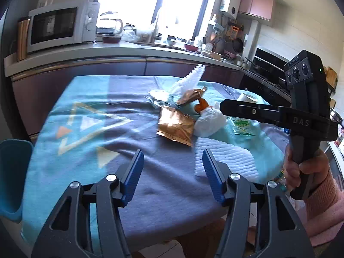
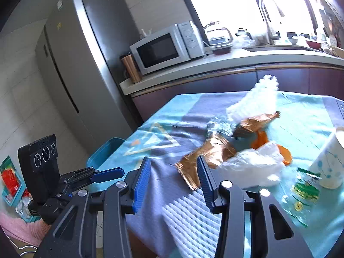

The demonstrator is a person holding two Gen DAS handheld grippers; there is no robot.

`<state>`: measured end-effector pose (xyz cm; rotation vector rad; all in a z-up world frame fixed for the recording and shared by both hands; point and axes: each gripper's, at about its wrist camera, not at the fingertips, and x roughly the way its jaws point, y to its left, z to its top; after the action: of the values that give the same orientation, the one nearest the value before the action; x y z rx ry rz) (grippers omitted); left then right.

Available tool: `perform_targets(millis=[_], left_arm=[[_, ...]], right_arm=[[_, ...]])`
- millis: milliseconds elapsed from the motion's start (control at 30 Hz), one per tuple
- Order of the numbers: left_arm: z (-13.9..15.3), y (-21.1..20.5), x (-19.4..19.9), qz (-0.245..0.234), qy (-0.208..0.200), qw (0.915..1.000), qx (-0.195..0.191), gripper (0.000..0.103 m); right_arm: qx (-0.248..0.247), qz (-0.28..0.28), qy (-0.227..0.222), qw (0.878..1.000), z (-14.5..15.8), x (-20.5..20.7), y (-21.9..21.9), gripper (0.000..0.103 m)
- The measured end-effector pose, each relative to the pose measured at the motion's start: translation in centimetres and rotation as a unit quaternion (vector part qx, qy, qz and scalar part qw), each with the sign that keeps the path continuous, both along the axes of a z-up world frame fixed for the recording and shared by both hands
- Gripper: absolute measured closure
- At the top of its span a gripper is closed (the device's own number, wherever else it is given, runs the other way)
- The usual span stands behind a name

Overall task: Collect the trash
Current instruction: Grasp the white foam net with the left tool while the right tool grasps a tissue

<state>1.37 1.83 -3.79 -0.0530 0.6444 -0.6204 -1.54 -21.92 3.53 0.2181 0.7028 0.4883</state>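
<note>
the surface (image 1: pixel 150 172) was covered by one teal-and-grey cloth with a triangle print, and the trash lay in a loose cluster toward its far right side. counted there: two crumpled gold foil wrappers (image 1: pixel 176 125), one lying flat and one raised behind it; one white foam netting sleeve (image 1: pixel 191 79) standing up at the back; one crumpled white plastic bag (image 1: pixel 209 122); one piece of orange peel (image 1: pixel 202 105), partly hidden; one clear packet with green print (image 2: pixel 305 190); and one sheet of white ribbed foam (image 2: pixel 189 217) at the near edge. one white paper cup (image 2: pixel 329 163) stood just beside the green-printed packet. the left gripper (image 1: pixel 173 172) hovered above the cloth, its two blue pads apart and holding nothing. the right gripper (image 2: pixel 172 182) was likewise spread wide and unloaded, over the ribbed foam sheet near the flat foil wrapper. one blue bin (image 2: pixel 105 150) stood beside the surface at its left edge.
</note>
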Motion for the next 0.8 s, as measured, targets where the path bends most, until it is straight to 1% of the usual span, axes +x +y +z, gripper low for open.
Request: perform_targets(millis=[67, 100, 267, 367, 400, 567, 667, 700, 800], left_arm=[[-0.5, -1.6, 0.1, -0.023, 0.010, 0.9997, 0.002, 0.045], [-0.8, -2.2, 0.2, -0.034, 0.015, 0.9993, 0.004, 0.042], [-2.1, -4.9, 0.9, -0.059, 0.043, 0.9972, 0.017, 0.042], [-2.6, -5.9, 1.3, -0.064, 0.052, 0.9963, 0.025, 0.042], [-2.7, -6.1, 1.5, -0.065, 0.055, 0.9960, 0.028, 0.042], [-3.8, -6.9, 2.4, -0.070, 0.078, 0.9939, 0.035, 0.042], [-4.0, -7.3, 2.4, -0.072, 0.078, 0.9936, 0.038, 0.043], [-4.0, -7.5, 2.3, -0.075, 0.078, 0.9934, 0.038, 0.048], [-4.1, -7.7, 2.2, -0.074, 0.076, 0.9933, 0.045, 0.054]], right_arm=[[0.001, -0.024, 0.009, 1.000, -0.7, 0.0, -1.7, 0.061], [0.003, -0.033, 0.013, 0.999, -1.1, 0.1, -2.5, 0.060], [0.007, -0.070, 0.025, 0.997, -2.4, 0.6, -5.0, 0.059], [0.001, -0.081, 0.026, 0.996, -3.1, 0.7, -5.9, 0.055], [-0.001, -0.085, 0.026, 0.996, -3.2, 0.8, -5.9, 0.053], [-0.011, -0.096, 0.027, 0.995, -4.0, 1.9, -6.1, 0.049], [-0.013, -0.099, 0.031, 0.995, -4.4, 2.7, -5.8, 0.049], [-0.017, -0.100, 0.033, 0.994, -4.5, 2.9, -5.6, 0.049], [-0.023, -0.098, 0.036, 0.994, -4.8, 3.4, -5.1, 0.049]])
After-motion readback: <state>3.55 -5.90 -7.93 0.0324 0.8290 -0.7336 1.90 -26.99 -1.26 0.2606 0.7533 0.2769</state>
